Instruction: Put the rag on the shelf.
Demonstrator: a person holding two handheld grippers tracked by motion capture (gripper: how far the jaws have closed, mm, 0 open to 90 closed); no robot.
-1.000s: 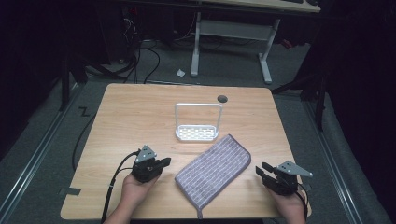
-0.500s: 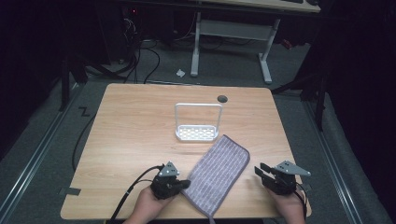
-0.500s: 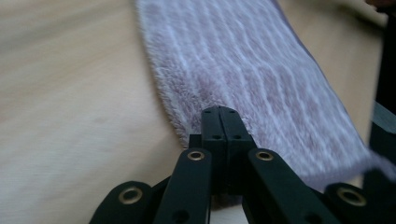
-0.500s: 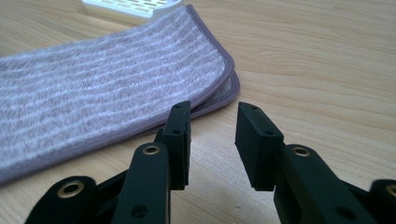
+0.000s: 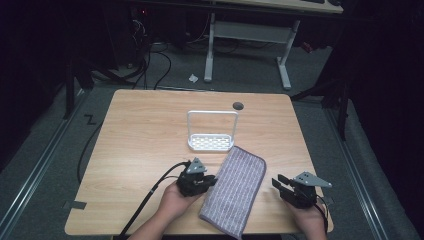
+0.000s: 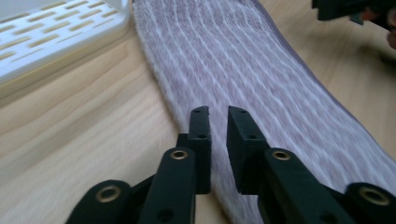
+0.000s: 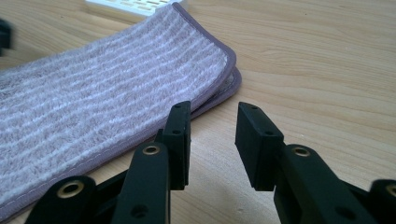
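Left gripper (image 6: 218, 116): your jaws have just been opening, a narrow gap, gripping nothing
Right gripper (image 7: 212, 122): part open, empty
Risk: folded purple striped microfibre towel (image 5: 235, 188), frame's lower middle, could unfold if you pinch one layer

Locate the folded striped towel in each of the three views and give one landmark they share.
High view: towel lies slanted at lower centre, between the two claws.
Left gripper view: towel runs from top centre to lower right, ahead of the jaws.
Right gripper view: towel spans the left half.
Shared landmark: white slotted rack at the towel's far end.

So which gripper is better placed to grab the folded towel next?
Probably the left gripper: its jaws sit right at the towel's long edge. The right gripper stands apart from it on bare table.
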